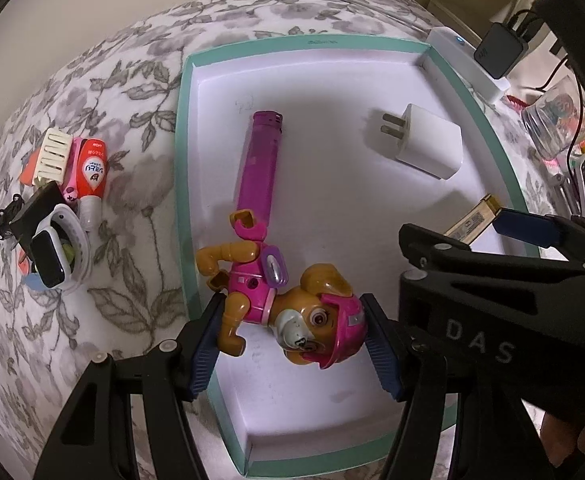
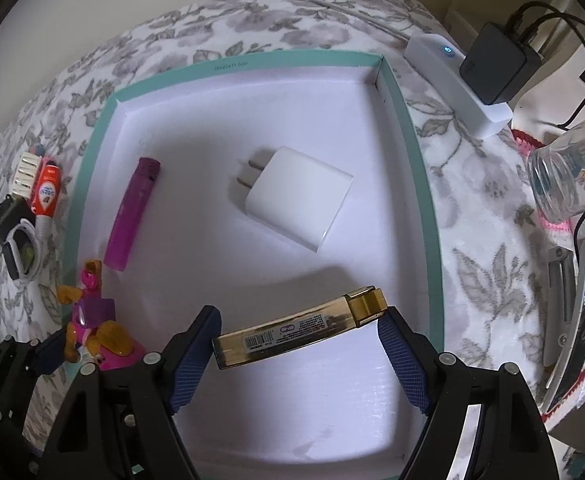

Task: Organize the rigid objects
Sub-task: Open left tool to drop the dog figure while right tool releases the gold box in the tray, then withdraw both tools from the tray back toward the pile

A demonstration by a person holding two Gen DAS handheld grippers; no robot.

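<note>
Both claws hang over the box (image 2: 428,208), left claw (image 1: 288,344) clamping the toy dog (image 1: 276,304), right claw (image 2: 296,344) clamping the gold case (image 2: 300,328); placing step, releasing inside likely comes next.

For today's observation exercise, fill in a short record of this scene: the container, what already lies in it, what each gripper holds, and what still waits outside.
container: shallow box with teal rim and white inside, on a floral cloth
already inside: purple tube; white plug adapter
left gripper: shut on toy dog, over the box's left edge
right gripper: shut on gold bar, over the box's inside
still outside, left of box: orange bottle, cream comb, smartwatch
</note>
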